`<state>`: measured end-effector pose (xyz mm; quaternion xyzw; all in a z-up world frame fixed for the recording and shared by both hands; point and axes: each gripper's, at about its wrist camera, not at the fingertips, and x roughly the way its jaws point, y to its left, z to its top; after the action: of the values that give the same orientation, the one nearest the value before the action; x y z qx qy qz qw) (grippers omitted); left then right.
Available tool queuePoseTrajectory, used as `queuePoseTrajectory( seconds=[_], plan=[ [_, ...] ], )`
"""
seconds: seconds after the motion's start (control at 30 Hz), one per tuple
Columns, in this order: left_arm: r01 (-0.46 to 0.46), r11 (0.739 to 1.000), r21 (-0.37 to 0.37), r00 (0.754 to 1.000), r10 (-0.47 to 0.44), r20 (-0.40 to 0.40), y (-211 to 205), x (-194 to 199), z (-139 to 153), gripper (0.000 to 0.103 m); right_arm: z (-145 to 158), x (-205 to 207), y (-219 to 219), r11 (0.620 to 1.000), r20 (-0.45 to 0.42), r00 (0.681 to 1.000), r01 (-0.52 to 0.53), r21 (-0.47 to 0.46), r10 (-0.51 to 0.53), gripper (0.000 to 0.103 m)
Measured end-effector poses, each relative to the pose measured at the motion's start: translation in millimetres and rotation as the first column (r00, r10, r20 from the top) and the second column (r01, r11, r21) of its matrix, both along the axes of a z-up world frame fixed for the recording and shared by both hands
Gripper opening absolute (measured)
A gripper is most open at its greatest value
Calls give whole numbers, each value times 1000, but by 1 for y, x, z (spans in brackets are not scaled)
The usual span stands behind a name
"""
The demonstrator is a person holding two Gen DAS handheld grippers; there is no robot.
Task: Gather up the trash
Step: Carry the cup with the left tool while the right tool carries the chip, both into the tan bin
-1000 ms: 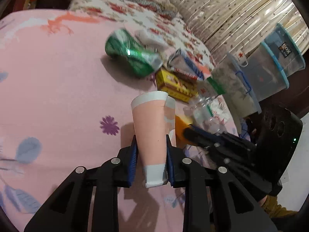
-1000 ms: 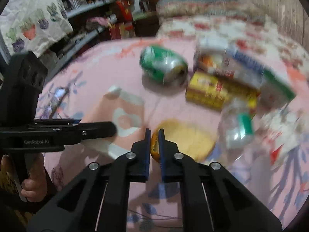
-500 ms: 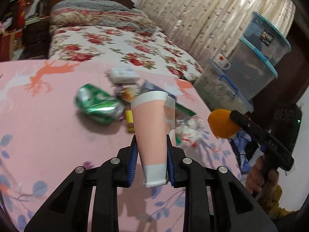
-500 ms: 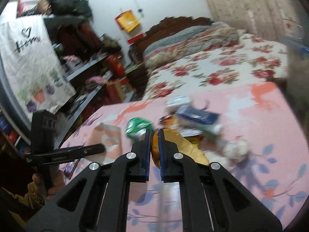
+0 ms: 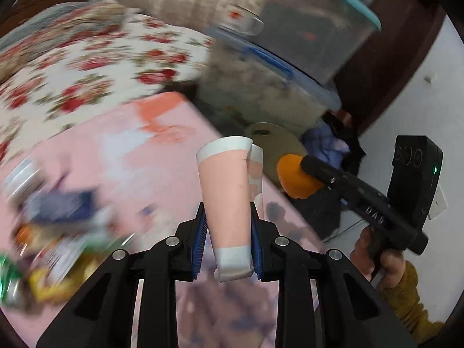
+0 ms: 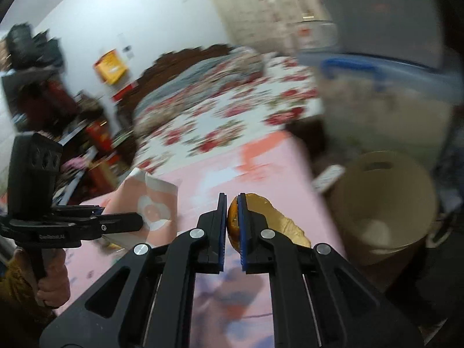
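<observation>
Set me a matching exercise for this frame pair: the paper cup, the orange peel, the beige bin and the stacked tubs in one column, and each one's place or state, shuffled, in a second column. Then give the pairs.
Things:
1. paper cup
2. orange peel
3. beige bin
4. stacked tubs

Places or states:
A. on the floor beyond the pink table's edge, mouth open
B. clamped in the left gripper
C. piled behind the bin, blue-rimmed lids
D. pinched in the right gripper

Pairs: 1-B, 2-D, 3-A, 4-C
</observation>
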<state>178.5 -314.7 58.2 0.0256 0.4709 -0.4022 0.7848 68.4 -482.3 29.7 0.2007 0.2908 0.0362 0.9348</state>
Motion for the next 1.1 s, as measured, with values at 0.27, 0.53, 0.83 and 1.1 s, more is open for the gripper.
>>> queuePoseTrajectory(
  seconds=[0.27, 0.53, 0.83, 1.1],
  plan=[
    [94, 995, -21, 991, -96, -91, -151, 47, -32, 34, -45, 20, -121, 982, -58, 983, 180, 63, -176, 10],
    [64, 998, 4, 990, -63, -122, -197, 57, -54, 66, -71, 7, -169, 932, -28, 955, 294, 212, -295, 71],
    [47, 989, -144, 992, -30, 121, 0, -14, 59, 67, -45, -32, -85, 971, 74, 993, 70, 229, -89, 62],
    [-356, 930, -90, 928, 363, 78, 214, -69, 30, 70, -68, -20, 29, 953, 24, 988, -154, 262, 153, 53]
  ],
)
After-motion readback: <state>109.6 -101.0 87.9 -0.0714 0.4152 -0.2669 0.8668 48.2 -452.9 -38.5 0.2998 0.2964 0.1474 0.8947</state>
